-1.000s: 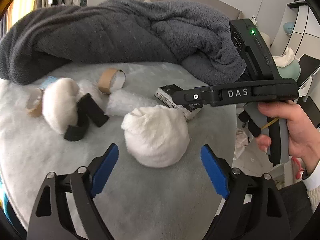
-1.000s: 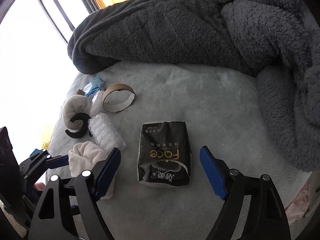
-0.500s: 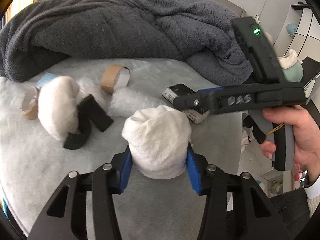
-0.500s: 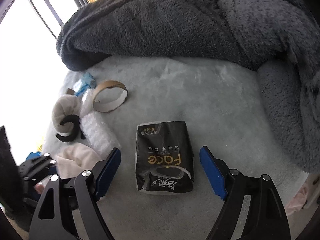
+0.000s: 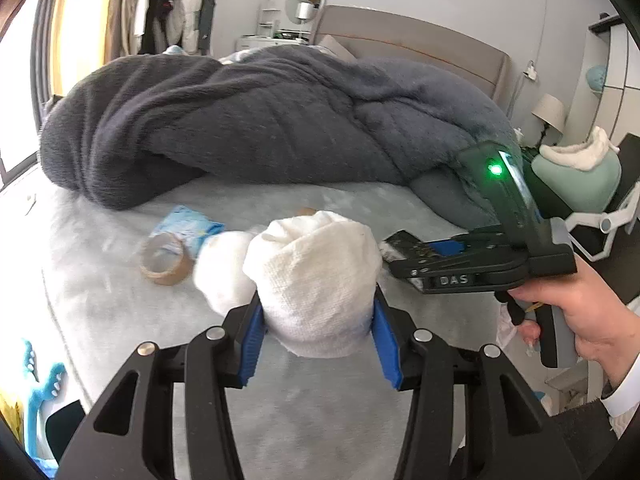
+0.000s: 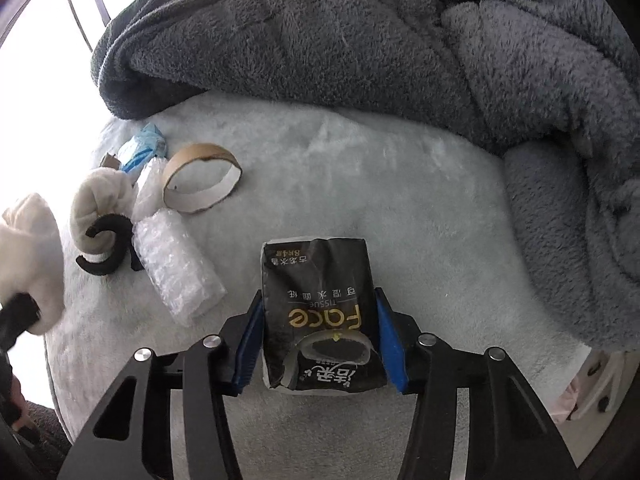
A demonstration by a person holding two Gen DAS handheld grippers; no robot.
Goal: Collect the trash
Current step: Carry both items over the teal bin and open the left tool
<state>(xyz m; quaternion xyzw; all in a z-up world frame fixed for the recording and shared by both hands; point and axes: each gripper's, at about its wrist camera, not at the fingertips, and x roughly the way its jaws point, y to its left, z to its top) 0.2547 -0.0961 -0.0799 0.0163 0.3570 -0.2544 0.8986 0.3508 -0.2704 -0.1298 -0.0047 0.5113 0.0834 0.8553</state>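
A white cloth bundle, rolled and rounded, is seen pinched between blue pads and raised off the pale fleece. A crumpled black tissue pack, its oval opening torn, is clamped flat on the bed. Nearby are scattered a cardboard tape ring, a bubble-wrap roll, a blue wrapper and a black curled strip.

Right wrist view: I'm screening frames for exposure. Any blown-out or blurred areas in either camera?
Right wrist view: window side at far left blown white, washing out the white cloth wad; black tissue pack sharp. Left wrist view: cardboard tape ring smeared, left edge overexposed.
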